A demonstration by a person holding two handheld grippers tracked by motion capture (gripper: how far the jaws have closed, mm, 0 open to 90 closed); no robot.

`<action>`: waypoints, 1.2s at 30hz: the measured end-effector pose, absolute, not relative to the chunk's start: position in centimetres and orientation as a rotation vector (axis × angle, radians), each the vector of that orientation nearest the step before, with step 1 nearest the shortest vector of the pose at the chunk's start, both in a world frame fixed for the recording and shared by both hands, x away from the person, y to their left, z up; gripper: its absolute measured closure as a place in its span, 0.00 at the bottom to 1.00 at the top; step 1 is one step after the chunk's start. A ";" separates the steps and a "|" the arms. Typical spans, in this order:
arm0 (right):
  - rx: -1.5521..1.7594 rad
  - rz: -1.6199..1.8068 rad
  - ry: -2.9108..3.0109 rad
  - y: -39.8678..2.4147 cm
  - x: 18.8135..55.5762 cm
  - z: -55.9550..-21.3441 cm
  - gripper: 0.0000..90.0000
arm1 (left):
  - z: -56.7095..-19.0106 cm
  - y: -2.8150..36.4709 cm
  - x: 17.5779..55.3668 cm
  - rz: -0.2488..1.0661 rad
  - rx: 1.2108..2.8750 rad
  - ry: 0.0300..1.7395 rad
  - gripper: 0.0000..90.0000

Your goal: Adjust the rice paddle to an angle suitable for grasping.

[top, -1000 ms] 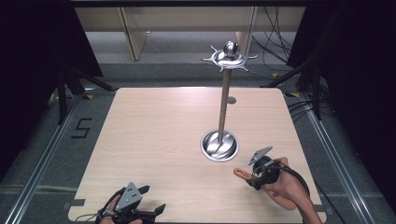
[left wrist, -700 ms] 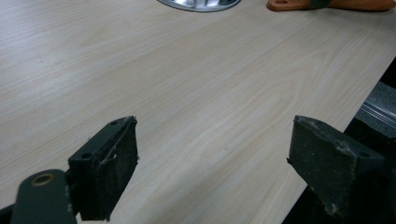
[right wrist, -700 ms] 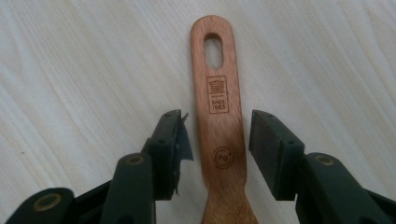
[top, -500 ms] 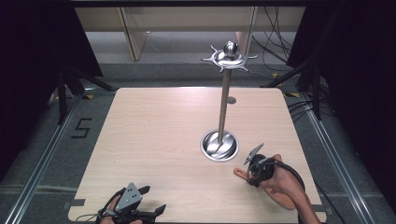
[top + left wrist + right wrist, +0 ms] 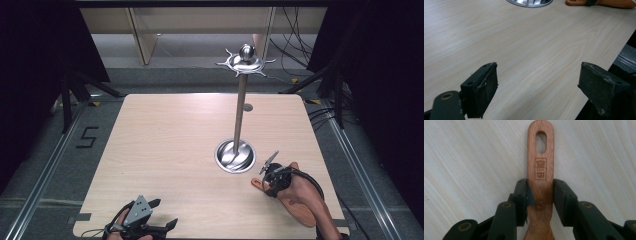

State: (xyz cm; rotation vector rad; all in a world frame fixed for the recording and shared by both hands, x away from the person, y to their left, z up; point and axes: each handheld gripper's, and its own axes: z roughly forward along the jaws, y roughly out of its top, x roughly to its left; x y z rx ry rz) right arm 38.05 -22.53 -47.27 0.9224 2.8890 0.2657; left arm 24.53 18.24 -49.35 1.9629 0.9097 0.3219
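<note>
Work in hand: the person is taking hold of a wooden spatula lying flat near the right front of the table, most likely so that it can be hung by its slot on the stand.
Right gripper: the right gripper is pinching the spatula's narrow handle from both sides; its jaws have just been closing, with the handle between them, and the pads are now pressing on the wood.
Why this grip: it is clamping below the slot, so the hanging hole is staying free, which would suit a hook.
Left gripper: the left gripper is hovering over bare table at the front left corner with its jaws standing wide and nothing between them, seemingly waiting.
Spatula: reddish-brown wood, flat, with a rounded end, an oval slot and a burnt-in stamp; the handle is flaring wider toward the blade.
Stand: polished metal, a thin upright pole rising from a round dished base, topped with a ball and a ring of short curved hooks; it is standing just beside the spatula.
Table: pale wood-grain laminate, smooth and matt.
Pads: black, roughened, their edges looking worn.
</note>
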 end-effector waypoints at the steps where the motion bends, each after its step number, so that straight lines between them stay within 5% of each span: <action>1: 0.914 0.255 2.882 -22.5 38.0 -47.2 0.73 | -49.4 18.2 24.5 0.323 1.961 0.911 0.17; 36: 0.923 0.825 2.471 -29.0 35.4 -37.7 0.74 | -49.2 18.3 24.6 0.326 1.952 0.908 0.17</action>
